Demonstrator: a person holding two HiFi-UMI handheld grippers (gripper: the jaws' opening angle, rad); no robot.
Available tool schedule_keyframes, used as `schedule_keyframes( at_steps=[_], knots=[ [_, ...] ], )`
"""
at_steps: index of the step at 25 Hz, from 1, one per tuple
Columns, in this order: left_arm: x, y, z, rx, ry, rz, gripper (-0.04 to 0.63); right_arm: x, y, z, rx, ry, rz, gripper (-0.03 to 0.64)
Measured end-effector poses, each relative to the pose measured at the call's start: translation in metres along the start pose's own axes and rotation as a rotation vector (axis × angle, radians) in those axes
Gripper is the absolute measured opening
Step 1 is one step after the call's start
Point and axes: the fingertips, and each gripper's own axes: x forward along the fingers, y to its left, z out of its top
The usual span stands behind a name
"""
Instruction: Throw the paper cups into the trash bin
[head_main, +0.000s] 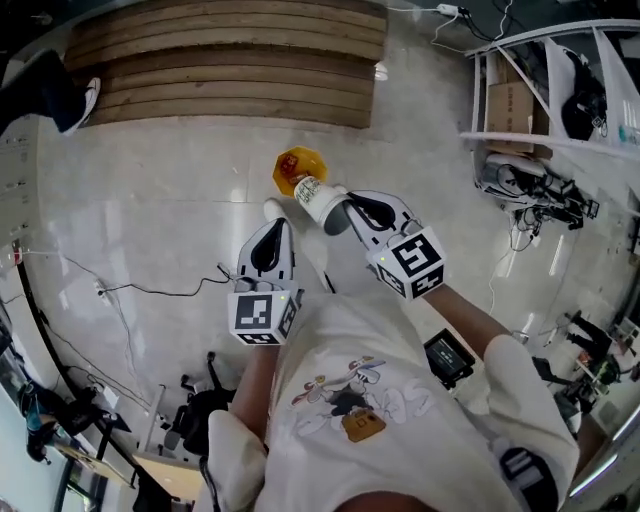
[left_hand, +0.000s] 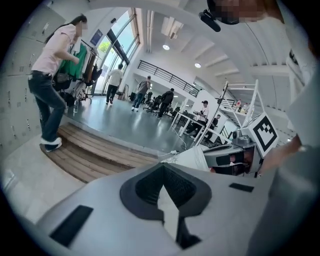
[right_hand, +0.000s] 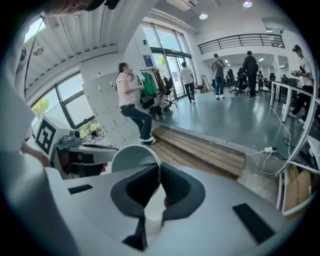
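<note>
My right gripper (head_main: 350, 208) is shut on the wall of a white printed paper cup (head_main: 315, 197), held on its side at chest height. In the right gripper view the cup's rim (right_hand: 132, 154) stands just past the jaws (right_hand: 159, 169). An orange-yellow trash bin (head_main: 299, 168) stands on the floor beyond the cup. To the left, my left gripper (head_main: 272, 222) is shut, with a small white cup end (head_main: 272, 208) showing past its tip. A pale strip is pinched between its pads (left_hand: 150, 187). The left gripper view also shows the other cup (left_hand: 192, 157) beside the right gripper.
Wooden steps (head_main: 230, 60) run across the far floor, with a person's shoe (head_main: 78, 102) at their left end. A white shelving rack (head_main: 540, 90) with boxes stands at the right. A thin cable (head_main: 130, 290) trails over the pale floor at the left.
</note>
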Motion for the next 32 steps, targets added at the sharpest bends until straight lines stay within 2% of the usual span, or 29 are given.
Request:
schedule_keyframes(
  at_steps=[2, 7, 14, 21, 32],
  knots=[
    [0.015, 0.011, -0.009, -0.018, 0.01, 0.022, 0.005, 0.019, -0.012, -0.006, -0.019, 0.013, 0.002, 0.025],
    [0.033, 0.035, -0.054, -0.061, 0.079, 0.077, 0.005, 0.064, -0.031, -0.04, 0.021, 0.059, 0.032, 0.025],
    [0.07, 0.073, -0.116, -0.13, 0.116, 0.159, 0.005, 0.132, -0.049, -0.099, -0.053, 0.147, 0.078, 0.023],
    [0.117, 0.089, -0.171, -0.145, 0.142, 0.173, 0.005, 0.179, -0.07, -0.158, -0.137, 0.19, 0.089, 0.023],
    [0.186, 0.111, -0.289, -0.205, 0.243, 0.201, 0.005, 0.253, -0.107, -0.261, -0.146, 0.259, 0.109, 0.023]
  ],
)
